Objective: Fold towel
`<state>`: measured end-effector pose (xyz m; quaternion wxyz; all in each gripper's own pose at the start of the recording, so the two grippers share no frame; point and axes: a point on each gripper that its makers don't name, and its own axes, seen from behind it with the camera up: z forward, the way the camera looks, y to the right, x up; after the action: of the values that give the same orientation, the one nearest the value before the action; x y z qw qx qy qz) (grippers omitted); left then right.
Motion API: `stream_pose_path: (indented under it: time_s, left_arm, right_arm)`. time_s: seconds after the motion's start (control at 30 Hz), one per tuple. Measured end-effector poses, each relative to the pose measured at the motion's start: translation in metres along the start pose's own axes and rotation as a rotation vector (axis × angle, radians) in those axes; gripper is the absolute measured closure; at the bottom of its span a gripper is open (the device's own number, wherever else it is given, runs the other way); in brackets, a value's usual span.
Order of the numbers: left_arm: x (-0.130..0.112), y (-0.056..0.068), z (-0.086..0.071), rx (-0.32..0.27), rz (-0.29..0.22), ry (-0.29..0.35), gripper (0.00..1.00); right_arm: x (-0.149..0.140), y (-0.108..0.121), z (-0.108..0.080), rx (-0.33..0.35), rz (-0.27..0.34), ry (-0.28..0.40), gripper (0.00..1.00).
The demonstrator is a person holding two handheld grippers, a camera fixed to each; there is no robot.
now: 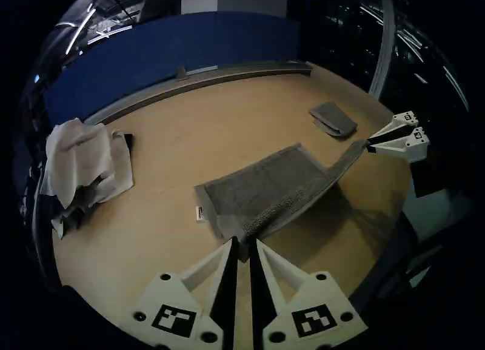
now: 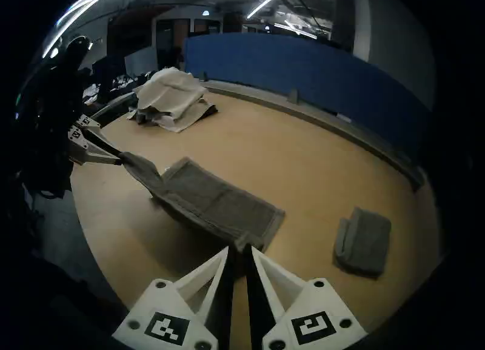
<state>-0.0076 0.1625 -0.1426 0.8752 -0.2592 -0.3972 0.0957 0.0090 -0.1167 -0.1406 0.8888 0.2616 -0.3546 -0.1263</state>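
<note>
A grey towel (image 1: 267, 186) lies stretched on the wooden table (image 1: 182, 125), its near edge lifted at both ends. In the left gripper view, my left gripper (image 1: 244, 250) is shut on one near corner of the towel, and my right gripper (image 1: 368, 145) at the right pinches the other corner. In the right gripper view, the right gripper (image 2: 241, 250) is shut on its corner of the towel (image 2: 212, 201). The left gripper (image 2: 117, 157) holds the far corner at the left, raised above the table (image 2: 303, 162).
A folded grey towel (image 1: 333, 119) (image 2: 364, 241) rests on the table beyond the spread one. A heap of white cloth (image 1: 82, 162) (image 2: 173, 98) sits near the blue partition (image 1: 170, 47) (image 2: 315, 77) along the table's far edge. A person stands dimly behind the left gripper.
</note>
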Motion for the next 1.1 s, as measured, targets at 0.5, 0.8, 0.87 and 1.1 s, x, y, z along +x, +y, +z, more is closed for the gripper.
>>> stream_pose_path:
  time_s: [0.5,0.8,0.87,1.1]
  left_arm:
    - [0.016,-0.013,0.027,0.039,-0.020,-0.037,0.87]
    - [0.019,-0.018,0.045,0.048,-0.026,-0.077,0.87]
    - [0.018,-0.019,0.048,0.047,-0.034,-0.088,0.87]
    - [0.011,-0.024,0.061,0.050,-0.052,-0.125,0.85]
  right_arm:
    - [0.000,0.025,0.038,-0.039,0.039,-0.016,0.88]
    - [-0.002,0.040,0.059,-0.064,0.061,-0.026,0.88]
    - [-0.002,0.043,0.064,-0.067,0.068,-0.029,0.88]
    - [-0.006,0.047,0.080,-0.066,0.089,-0.040,0.88]
